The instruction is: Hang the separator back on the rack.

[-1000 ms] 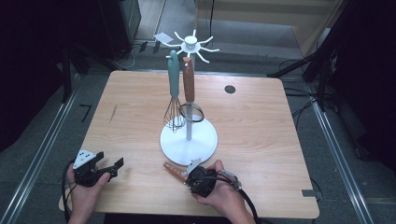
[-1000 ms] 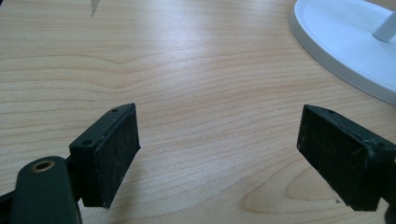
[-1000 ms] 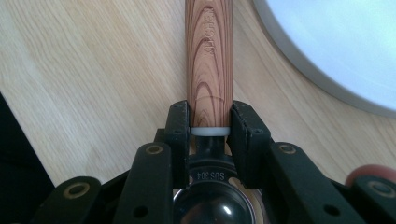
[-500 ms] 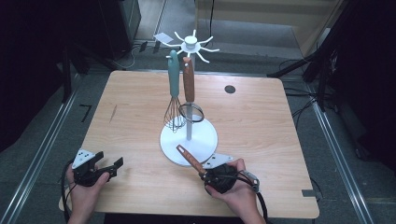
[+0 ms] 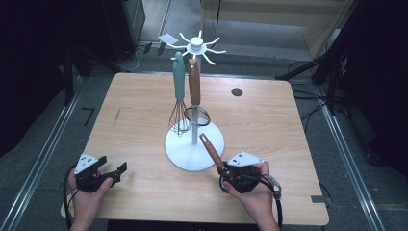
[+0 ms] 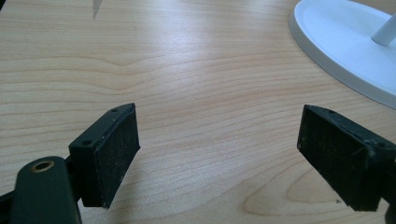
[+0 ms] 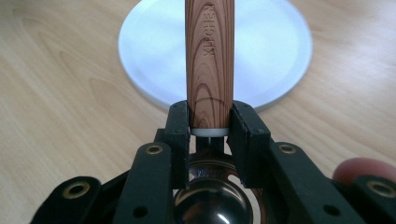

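Right gripper (image 5: 226,169): I have it clamped on the ladle (image 7: 209,70) at the base of its wooden handle, just above the metal neck, so the handle's free end stays clear for a hook.
Ladle: its handle slants up and away from my grip towards the stand; the shiny bowl sits under the jaws. I think it is a ladle, though the bowl is half hidden.
Left gripper (image 5: 115,173): I rest it on the table (image 5: 269,125), jaws wide apart and empty, parked out of the way.
Stand (image 5: 194,144): its white base lies just beyond the ladle.
Hooks (image 5: 198,45): a whisk (image 5: 180,96) and a wooden-handled strainer (image 5: 195,96) hang side by side; free prongs remain.
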Tool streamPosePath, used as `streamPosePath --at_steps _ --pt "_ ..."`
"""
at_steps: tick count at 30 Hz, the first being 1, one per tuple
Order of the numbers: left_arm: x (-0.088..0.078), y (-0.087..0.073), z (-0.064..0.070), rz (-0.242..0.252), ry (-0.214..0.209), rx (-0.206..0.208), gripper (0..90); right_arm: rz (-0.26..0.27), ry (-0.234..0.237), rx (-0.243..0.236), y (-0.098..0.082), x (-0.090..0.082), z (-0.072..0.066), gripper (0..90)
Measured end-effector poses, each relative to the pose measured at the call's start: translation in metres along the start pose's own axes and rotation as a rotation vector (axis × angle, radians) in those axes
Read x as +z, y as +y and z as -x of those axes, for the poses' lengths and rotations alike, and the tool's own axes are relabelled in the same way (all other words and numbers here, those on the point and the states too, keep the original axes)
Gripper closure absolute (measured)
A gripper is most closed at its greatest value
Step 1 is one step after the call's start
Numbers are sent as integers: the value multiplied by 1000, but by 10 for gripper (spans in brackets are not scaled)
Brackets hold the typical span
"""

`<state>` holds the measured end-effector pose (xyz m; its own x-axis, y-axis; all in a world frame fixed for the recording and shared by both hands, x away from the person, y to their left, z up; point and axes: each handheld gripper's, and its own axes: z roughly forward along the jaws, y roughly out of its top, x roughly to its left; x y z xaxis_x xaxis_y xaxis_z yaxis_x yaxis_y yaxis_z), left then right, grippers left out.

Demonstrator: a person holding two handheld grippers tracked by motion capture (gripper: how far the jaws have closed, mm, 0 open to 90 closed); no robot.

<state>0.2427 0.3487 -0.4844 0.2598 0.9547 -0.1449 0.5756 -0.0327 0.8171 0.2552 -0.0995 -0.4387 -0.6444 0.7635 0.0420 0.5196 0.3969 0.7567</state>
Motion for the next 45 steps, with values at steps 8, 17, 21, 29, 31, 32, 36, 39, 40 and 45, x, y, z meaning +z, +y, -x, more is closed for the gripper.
streamPosePath --at_steps 8,17,21,29,31,32,36,39,40,45 --pt "0 0 0 1 -2 -5 132 81 -65 20 1 -12 7 720" --pt "0 0 0 2 4 -4 128 155 -82 73 2 -23 14 720" --pt "0 0 0 3 4 -6 128 186 -92 89 4 -27 16 720" --pt "0 0 0 6 6 -4 125 279 -94 101 10 -40 13 720" --pt "-1 0 0 7 6 -6 123 297 -92 103 11 -43 12 720" --pt "-1 0 0 9 5 -5 122 305 -90 105 12 -45 12 720" --pt "-1 -1 0 12 7 -4 118 335 -82 107 16 -51 11 720" --pt "-1 -1 0 14 7 -6 114 365 -57 112 19 -54 10 720" --pt "-1 -1 0 14 7 -6 114 380 -45 111 21 -55 10 720" --pt "-1 -1 0 14 7 -3 112 418 -31 90 29 -59 5 720"
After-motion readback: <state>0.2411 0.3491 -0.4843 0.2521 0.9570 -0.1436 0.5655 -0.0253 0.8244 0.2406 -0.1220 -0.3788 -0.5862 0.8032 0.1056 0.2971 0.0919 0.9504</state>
